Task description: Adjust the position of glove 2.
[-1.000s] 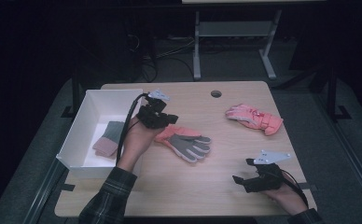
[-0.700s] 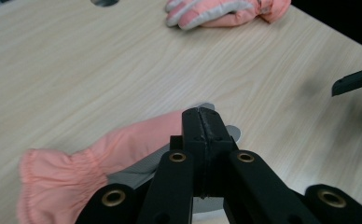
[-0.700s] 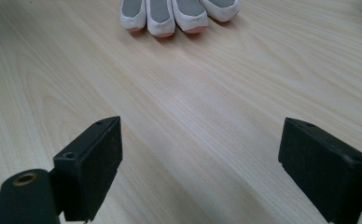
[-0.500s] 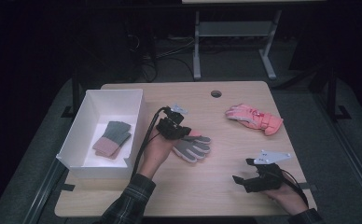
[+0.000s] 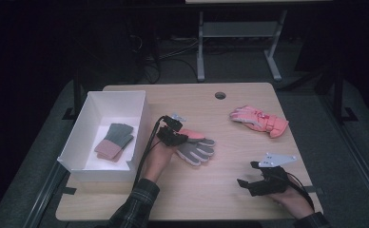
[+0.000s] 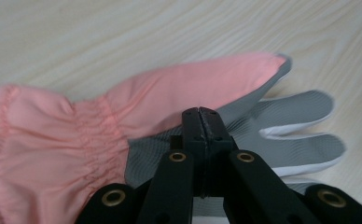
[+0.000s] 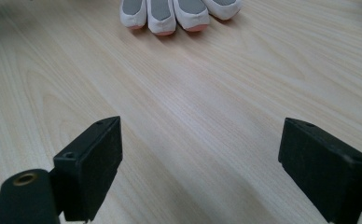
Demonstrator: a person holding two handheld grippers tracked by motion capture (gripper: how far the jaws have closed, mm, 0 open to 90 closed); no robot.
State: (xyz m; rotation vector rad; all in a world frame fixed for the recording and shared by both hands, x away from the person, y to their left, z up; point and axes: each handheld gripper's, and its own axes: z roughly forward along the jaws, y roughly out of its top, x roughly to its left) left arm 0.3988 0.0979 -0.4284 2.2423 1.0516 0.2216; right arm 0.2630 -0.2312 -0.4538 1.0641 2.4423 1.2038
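At mid-table, just right of the white box [image 5: 107, 101], the left gripper [image 5: 175, 137] sits over the grey-and-pink glove [image 5: 195, 147], jaws pressed together; whether they pinch fabric is hard to tell. Its own view shows what the high view cannot: a gathered elastic cuff, smooth pink cloth, ribbed grey palm, white-edged fingers. The right gripper [image 5: 258, 181] rests near the front edge, jaws wide apart over bare pale wood grain. A padded pink glove [image 5: 258, 120] lies well apart, toward the right edge.
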